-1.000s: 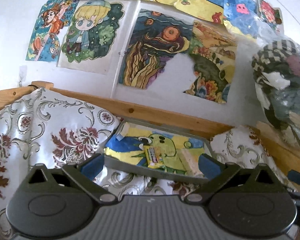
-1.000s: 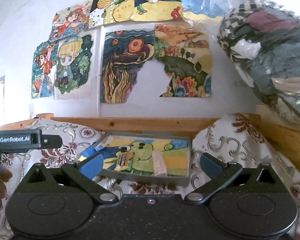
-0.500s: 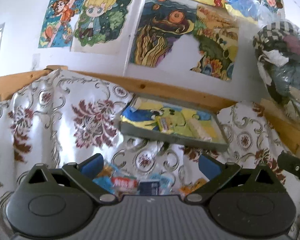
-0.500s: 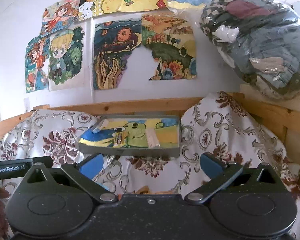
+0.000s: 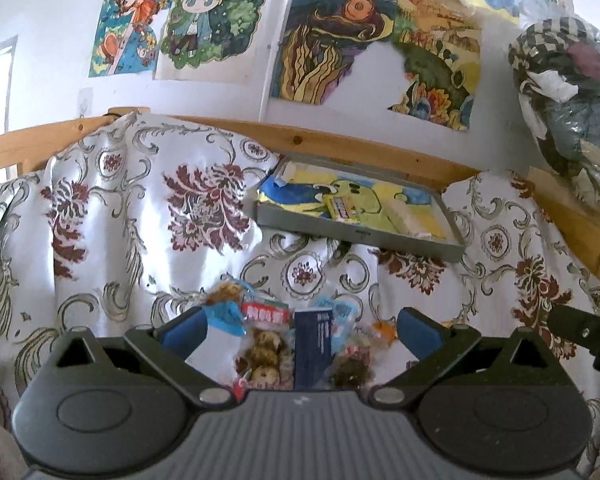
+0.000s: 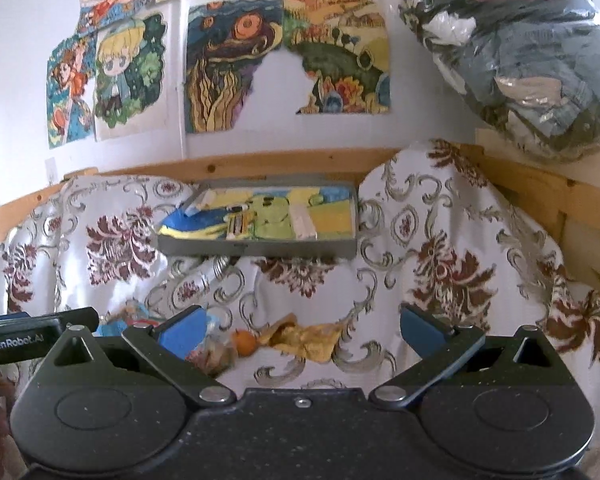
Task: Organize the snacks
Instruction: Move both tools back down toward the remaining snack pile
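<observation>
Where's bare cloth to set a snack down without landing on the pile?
Free: the cloth right of the yellow wrapper, under the right gripper, and the strip between the snack pile and the grey tray. Crowded: under the left gripper. The tray holds two packets; its right end looks bare.

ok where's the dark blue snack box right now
In the left wrist view, the dark blue box stands in the snack pile on the floral cloth, between the open left gripper's fingers.

Floral cloth [image 5: 148, 216] draped over wooden frame [image 5: 340, 148]. Painted drawings [image 6: 236, 64] taped on white wall. Plastic-wrapped clothing bundle [image 6: 516, 52] sat upper right.
</observation>
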Tool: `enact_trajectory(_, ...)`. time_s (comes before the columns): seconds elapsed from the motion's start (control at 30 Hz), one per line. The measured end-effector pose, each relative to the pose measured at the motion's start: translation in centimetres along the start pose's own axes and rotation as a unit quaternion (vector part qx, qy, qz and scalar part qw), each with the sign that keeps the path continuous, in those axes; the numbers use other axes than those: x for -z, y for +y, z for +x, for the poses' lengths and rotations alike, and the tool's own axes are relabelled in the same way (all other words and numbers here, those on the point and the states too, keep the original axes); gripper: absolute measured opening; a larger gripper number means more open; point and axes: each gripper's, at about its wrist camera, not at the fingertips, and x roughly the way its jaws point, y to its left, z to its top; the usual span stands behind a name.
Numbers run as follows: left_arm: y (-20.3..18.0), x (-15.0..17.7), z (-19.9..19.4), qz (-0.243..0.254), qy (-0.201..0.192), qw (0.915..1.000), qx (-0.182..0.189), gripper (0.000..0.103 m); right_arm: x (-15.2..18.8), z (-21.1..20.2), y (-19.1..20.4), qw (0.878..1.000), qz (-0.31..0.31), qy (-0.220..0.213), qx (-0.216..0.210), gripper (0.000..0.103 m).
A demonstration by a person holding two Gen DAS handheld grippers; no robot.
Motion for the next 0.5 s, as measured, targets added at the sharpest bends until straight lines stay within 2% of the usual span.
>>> enact_trajectory(0.2, -0.2, 0.8, 0.2, 0.004, 0.033, 0.9994, -0.012, 0.103, 0.6, 1.0, 0.4, 0.999, -0.017, 0.039, 0.021, 0.102)
enact_trajectory(0.5, -0.4, 1.6, 1.4, 0.016, 0.085, 0.9960, -0.023, 0.103, 1.2, 2.3, 0.5, 0.996, -0.027, 0.081, 0.016, 0.102)
